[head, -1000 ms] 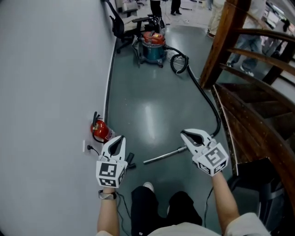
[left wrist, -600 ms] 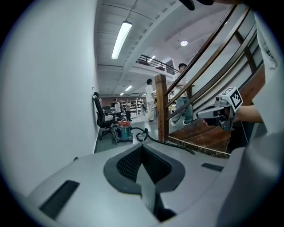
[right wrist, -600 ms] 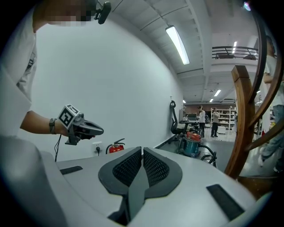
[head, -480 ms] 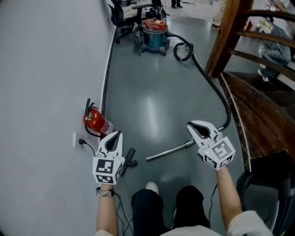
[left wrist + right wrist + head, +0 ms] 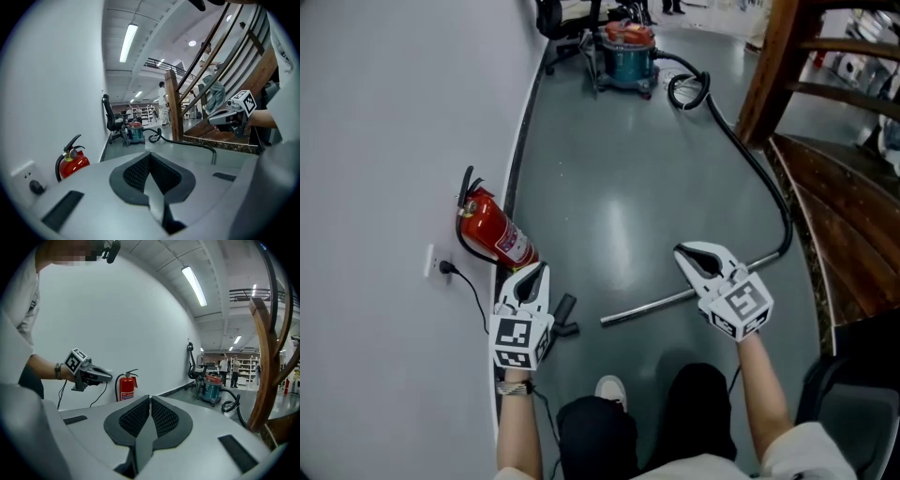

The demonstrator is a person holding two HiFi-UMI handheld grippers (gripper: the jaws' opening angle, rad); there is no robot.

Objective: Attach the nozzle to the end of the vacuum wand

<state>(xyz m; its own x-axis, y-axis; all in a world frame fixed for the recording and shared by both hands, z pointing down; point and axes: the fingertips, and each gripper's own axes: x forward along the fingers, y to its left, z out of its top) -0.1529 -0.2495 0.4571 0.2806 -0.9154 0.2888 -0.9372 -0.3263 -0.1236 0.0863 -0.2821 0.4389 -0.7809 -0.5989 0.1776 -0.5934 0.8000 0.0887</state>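
Closest to you, your white shoe [image 5: 607, 388] stands on the grey floor [image 5: 609, 187] between your dark trouser legs. Just ahead, your left gripper [image 5: 538, 271] has its jaws pressed together with nothing between them. Your right gripper [image 5: 683, 254] is likewise closed and empty. The two hang above the floor, well apart. The black nozzle [image 5: 565, 314] lies on the floor just right of the left gripper, near the wall [image 5: 394, 141]. The metal vacuum wand [image 5: 647, 307] lies between the two grippers, its free end pointing toward the nozzle but apart from it, its other end hidden behind the right gripper in the head view. A red fire extinguisher [image 5: 494, 231] stands by the wall, near a wall socket [image 5: 434, 266]. The black hose [image 5: 750, 155] runs on past the wooden staircase [image 5: 825, 187] to the teal vacuum cleaner [image 5: 628, 58] far off.
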